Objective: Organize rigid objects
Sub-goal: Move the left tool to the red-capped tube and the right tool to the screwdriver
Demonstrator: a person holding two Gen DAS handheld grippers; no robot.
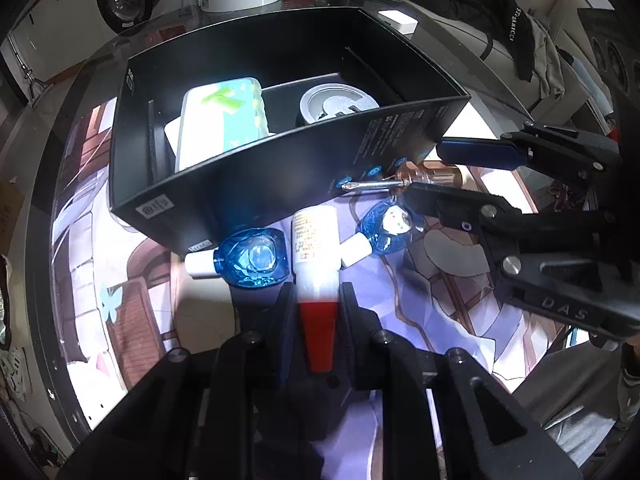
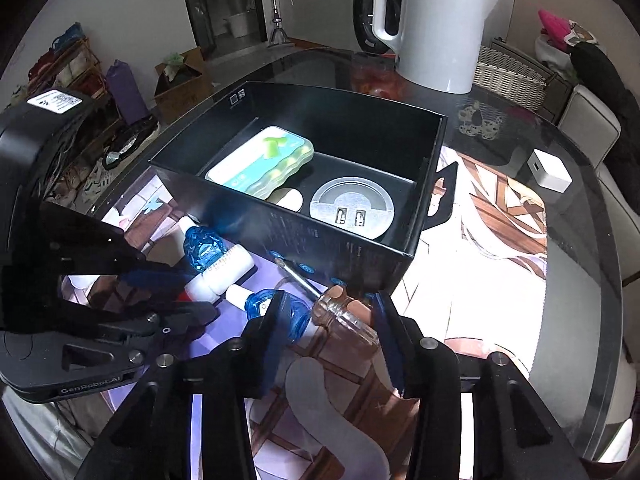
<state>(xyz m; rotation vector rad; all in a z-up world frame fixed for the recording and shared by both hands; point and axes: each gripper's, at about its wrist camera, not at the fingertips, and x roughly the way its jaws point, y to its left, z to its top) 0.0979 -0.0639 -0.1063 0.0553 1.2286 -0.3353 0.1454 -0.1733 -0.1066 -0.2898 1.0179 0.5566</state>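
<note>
A black open box holds a green-white case and a round grey USB hub. In front of it lie two blue bottles, a white tube with a red cap and a clear-handled screwdriver. My left gripper is shut on the white tube. My right gripper is open, its fingers either side of the screwdriver handle.
A white kettle stands behind the box on the round glass table. A small white cube charger sits at the right. A printed mat covers the table under the objects.
</note>
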